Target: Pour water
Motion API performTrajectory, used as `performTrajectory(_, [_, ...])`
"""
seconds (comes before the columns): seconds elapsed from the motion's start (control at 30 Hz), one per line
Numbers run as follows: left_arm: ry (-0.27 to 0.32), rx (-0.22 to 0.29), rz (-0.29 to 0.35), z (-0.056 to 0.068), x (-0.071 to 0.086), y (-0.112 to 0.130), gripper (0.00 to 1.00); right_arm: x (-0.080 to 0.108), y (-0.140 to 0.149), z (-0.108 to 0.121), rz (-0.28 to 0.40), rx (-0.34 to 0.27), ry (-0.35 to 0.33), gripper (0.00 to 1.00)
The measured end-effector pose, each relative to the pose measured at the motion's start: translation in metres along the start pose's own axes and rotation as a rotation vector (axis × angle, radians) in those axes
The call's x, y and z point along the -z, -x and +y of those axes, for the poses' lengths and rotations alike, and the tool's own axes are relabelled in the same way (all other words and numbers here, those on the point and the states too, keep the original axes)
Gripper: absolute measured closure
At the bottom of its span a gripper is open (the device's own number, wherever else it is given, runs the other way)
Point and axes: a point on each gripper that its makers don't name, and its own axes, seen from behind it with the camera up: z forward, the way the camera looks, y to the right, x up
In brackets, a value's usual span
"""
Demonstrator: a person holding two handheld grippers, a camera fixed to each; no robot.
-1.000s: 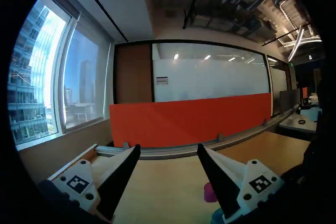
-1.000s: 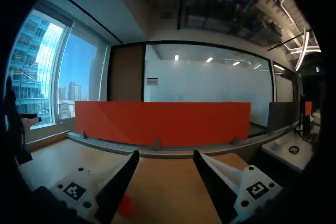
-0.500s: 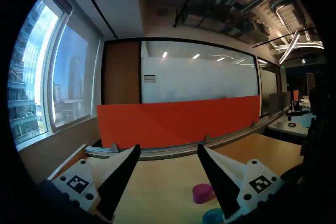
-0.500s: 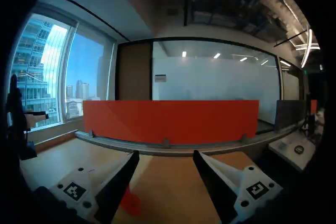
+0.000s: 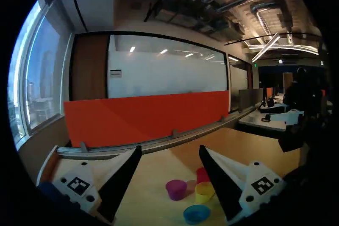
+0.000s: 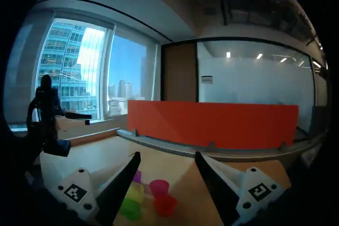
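Observation:
Several small plastic cups stand close together on the wooden table [image 5: 237,141]. In the left gripper view a purple cup [image 5: 176,189], a yellow cup [image 5: 204,192], a red cup [image 5: 202,174] and a blue cup [image 5: 196,214] sit low between my fingers. My left gripper [image 5: 168,147] is open above and short of them, holding nothing. In the right gripper view a pink cup [image 6: 159,187], a red cup [image 6: 165,205], a pale yellow cup [image 6: 135,192], a green cup [image 6: 129,211] and a purple cup [image 6: 137,176] stand below my open right gripper [image 6: 166,154]. Whether any cup holds water cannot be made out.
An orange divider panel [image 5: 144,115] on a metal rail runs along the table's far edge. Windows fill the left wall. A dark stand-like shape [image 6: 44,115] rises at the table's left. A person's dark outline [image 5: 301,94] and white desks [image 5: 262,120] lie to the right.
Both views have tilted down and swung, the left one rightward and the right one leftward. The group of cups has come into sight between the fingers. Both grippers stayed open.

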Motion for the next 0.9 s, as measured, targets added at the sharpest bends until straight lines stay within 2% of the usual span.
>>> performTrajectory(0.2, [0.059, -0.016, 0.001, 0.013, 0.0, 0.002, 0.0, -0.005, -0.003, -0.014, -0.001, -0.004, -0.064, 0.01])
performTrajectory(0.37, [0.094, -0.025, -0.031, 0.02, 0.0, 0.012, 0.0, -0.007, 0.002, -0.022, -0.025, -0.005, -0.1, 0.01])
performTrajectory(0.63, [0.134, -0.045, -0.085, 0.022, 0.003, 0.035, 0.0, -0.007, 0.022, -0.035, -0.098, 0.024, -0.155, 0.01])
performTrajectory(0.9, [0.167, -0.081, -0.163, 0.026, 0.006, 0.068, 0.0, -0.006, 0.051, -0.043, -0.174, 0.059, -0.194, 0.01])
